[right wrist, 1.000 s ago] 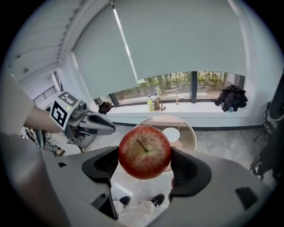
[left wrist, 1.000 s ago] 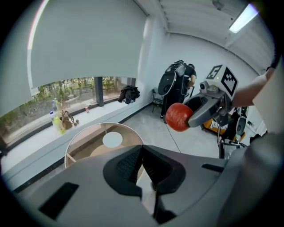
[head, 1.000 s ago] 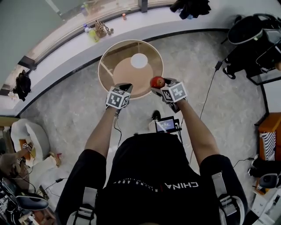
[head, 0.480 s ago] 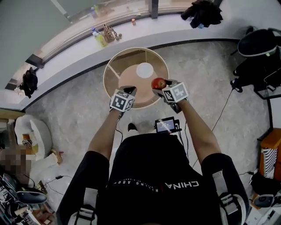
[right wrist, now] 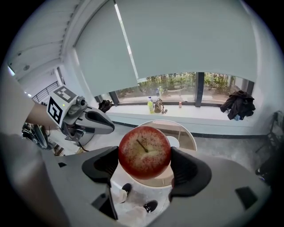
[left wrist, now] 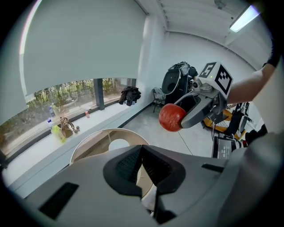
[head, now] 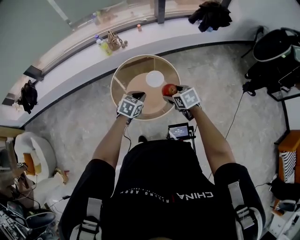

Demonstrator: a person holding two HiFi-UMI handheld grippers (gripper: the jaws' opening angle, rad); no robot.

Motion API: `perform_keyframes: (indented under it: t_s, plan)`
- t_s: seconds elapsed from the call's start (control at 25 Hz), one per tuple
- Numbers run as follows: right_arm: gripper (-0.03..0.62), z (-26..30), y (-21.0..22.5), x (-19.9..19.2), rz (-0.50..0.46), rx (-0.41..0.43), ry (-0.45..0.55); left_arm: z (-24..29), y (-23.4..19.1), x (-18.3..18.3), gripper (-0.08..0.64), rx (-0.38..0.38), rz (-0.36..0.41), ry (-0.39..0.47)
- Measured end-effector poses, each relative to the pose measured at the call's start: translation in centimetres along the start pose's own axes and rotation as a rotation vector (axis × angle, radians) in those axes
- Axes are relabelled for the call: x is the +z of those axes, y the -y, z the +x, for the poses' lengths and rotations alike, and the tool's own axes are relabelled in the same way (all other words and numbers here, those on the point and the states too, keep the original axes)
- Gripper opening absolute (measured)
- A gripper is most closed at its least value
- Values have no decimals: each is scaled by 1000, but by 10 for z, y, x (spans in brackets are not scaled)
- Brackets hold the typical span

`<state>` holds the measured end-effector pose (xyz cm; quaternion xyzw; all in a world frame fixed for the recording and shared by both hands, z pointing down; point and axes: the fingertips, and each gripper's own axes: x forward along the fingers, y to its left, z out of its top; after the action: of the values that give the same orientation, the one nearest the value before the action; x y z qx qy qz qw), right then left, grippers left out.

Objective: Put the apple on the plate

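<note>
A red apple (head: 168,89) (right wrist: 144,152) is clamped between the jaws of my right gripper (head: 171,93) (right wrist: 144,160), stem toward the camera. It hangs over the near right edge of a round wooden table (head: 123,71) (right wrist: 191,133). A small white plate (head: 154,78) (left wrist: 119,144) lies near the table's middle, beyond and slightly left of the apple. In the right gripper view the plate (right wrist: 174,141) peeks out behind the apple. My left gripper (head: 137,95) (left wrist: 142,150) hovers over the table's near left edge, jaws together and holding nothing. The left gripper view shows the apple (left wrist: 171,117) up to its right.
A curved window ledge (head: 70,56) runs behind the table, with bottles and small items (head: 108,41) and a dark jacket (head: 211,13) on it. Black bags and a chair (head: 276,51) stand at right. A small screen (head: 179,131) sits by the person's waist, and a cable (head: 234,115) trails across the floor.
The head view has shifted a little. Both grippers and the apple keep nearly the same place over the table's near edge.
</note>
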<state>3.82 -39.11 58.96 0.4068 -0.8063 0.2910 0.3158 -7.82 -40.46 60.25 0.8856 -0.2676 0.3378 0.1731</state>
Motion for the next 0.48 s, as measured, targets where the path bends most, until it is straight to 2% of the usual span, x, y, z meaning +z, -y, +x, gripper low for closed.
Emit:
perform_keyframes:
  t_s: [0.48]
  plan:
    - [367, -1, -2, 5, -10, 4, 10, 10, 4, 6, 18, -20, -5, 21]
